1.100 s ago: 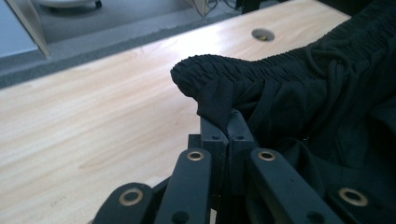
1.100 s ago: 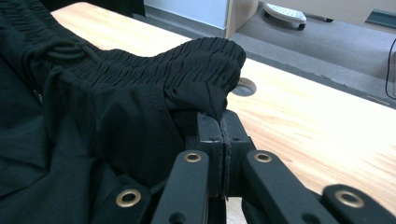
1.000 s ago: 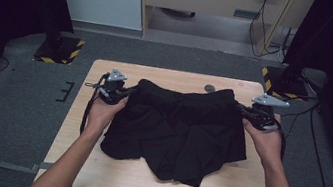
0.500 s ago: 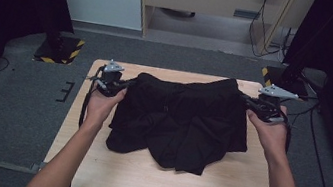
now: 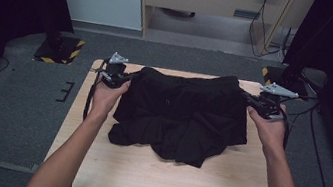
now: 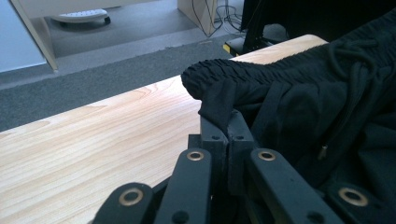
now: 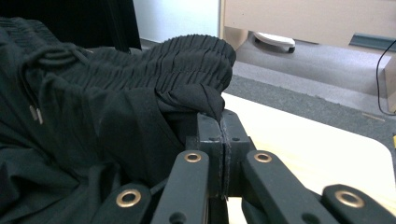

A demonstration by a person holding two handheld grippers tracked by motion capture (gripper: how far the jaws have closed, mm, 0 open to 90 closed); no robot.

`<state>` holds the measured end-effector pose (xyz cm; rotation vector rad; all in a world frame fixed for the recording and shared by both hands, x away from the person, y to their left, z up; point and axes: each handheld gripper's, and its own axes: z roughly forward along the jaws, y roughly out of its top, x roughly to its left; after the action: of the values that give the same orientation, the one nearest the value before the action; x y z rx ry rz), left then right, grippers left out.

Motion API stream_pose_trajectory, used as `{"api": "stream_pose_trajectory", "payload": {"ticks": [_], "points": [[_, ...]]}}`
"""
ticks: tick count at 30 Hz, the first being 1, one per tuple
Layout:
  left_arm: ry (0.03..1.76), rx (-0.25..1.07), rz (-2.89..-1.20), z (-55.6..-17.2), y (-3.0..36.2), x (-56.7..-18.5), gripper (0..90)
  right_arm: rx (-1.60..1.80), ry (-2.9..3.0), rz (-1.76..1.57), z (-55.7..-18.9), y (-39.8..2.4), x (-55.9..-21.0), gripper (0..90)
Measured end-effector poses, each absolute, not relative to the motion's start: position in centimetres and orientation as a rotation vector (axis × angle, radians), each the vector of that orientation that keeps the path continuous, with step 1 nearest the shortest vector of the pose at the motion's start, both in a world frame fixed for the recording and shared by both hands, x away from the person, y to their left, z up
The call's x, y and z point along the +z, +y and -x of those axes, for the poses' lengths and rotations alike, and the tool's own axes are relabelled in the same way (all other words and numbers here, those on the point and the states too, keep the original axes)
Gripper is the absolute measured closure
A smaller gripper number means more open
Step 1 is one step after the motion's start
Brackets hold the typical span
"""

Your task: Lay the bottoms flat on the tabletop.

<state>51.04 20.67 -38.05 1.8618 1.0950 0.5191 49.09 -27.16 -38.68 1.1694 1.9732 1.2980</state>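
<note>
Black shorts (image 5: 183, 116) with an elastic waistband and a drawstring lie across the far half of the wooden table (image 5: 161, 178), waistband toward the far edge. My left gripper (image 5: 129, 77) is shut on the left end of the waistband (image 6: 224, 86); the cloth is pinched between its closed jaws. My right gripper (image 5: 247, 97) is shut on the right end of the waistband (image 7: 196, 60). The waistband is stretched between the two hands, a little off the tabletop. The leg ends trail rumpled toward the person.
Beyond the table's far edge lie grey carpet, a wooden cabinet (image 5: 219, 0) and cables (image 5: 261, 27). Yellow-black striped stand feet (image 5: 62, 49) sit on the floor by both far corners. Dark curtains flank both sides.
Both grippers have carried the waistband away from the person, toward the far edge, and slightly up. The shorts have slid with them and are stretched wider.
</note>
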Motion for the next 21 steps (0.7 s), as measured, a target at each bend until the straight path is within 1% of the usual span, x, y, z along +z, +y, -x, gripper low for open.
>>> {"api": "stream_pose_trajectory", "payload": {"ticks": [3,4,5,6,9,11,12,13,14,15,16,18,19,20,21], "points": [[1.100,0.529,-1.896,-52.4,20.5,-38.0,88.1,1.282,1.983,-1.189,-50.2,-27.0,-38.5,89.3],[1.109,0.528,-1.895,-52.9,20.6,-38.0,88.1,1.276,1.988,-1.195,-50.7,-27.0,-38.5,89.3],[1.125,0.500,-1.871,-54.0,20.8,-38.0,88.2,1.258,1.999,-1.206,-51.8,-26.9,-38.3,89.3],[1.125,0.500,-1.871,-54.0,20.8,-38.0,88.2,1.258,1.999,-1.206,-51.8,-26.9,-38.3,89.3],[1.129,0.545,-1.899,-56.0,20.8,-37.6,88.2,1.237,2.008,-1.234,-54.0,-26.8,-38.1,89.3],[1.146,0.557,-1.855,-57.3,21.0,-37.0,88.1,1.237,1.989,-1.242,-55.6,-26.3,-37.6,89.2],[1.147,0.568,-1.835,-57.9,21.1,-36.9,81.4,1.208,1.938,-1.273,-56.8,-25.5,-37.3,79.2],[1.170,0.577,-1.819,-58.4,21.1,-37.0,81.4,1.208,1.938,-1.273,-56.8,-25.5,-37.3,79.2],[1.203,0.587,-1.790,-58.9,21.1,-37.3,68.9,1.156,1.904,-1.319,-57.1,-25.0,-37.4,68.4],[1.228,0.578,-1.791,-59.1,21.4,-37.7,52.0,1.109,1.876,-1.354,-57.2,-24.6,-37.7,50.5],[1.248,0.574,-1.822,-59.1,21.7,-37.9,51.9,1.053,1.837,-1.389,-56.7,-24.1,-38.7,39.8],[1.235,0.678,-1.820,-57.8,22.2,-38.4,51.8,1.058,1.839,-1.392,-56.2,-24.0,-39.1,38.3],[1.222,0.683,-1.816,-56.9,22.4,-38.6,49.1,1.062,1.861,-1.379,-55.1,-24.1,-40.1,37.0],[1.216,0.679,-1.832,-56.1,22.6,-39.0,49.1,1.062,1.861,-1.379,-55.1,-24.1,-40.1,37.0],[1.212,0.671,-1.841,-55.1,22.7,-39.5,46.7,1.062,1.873,-1.377,-54.4,-24.2,-40.7,36.5]]}}
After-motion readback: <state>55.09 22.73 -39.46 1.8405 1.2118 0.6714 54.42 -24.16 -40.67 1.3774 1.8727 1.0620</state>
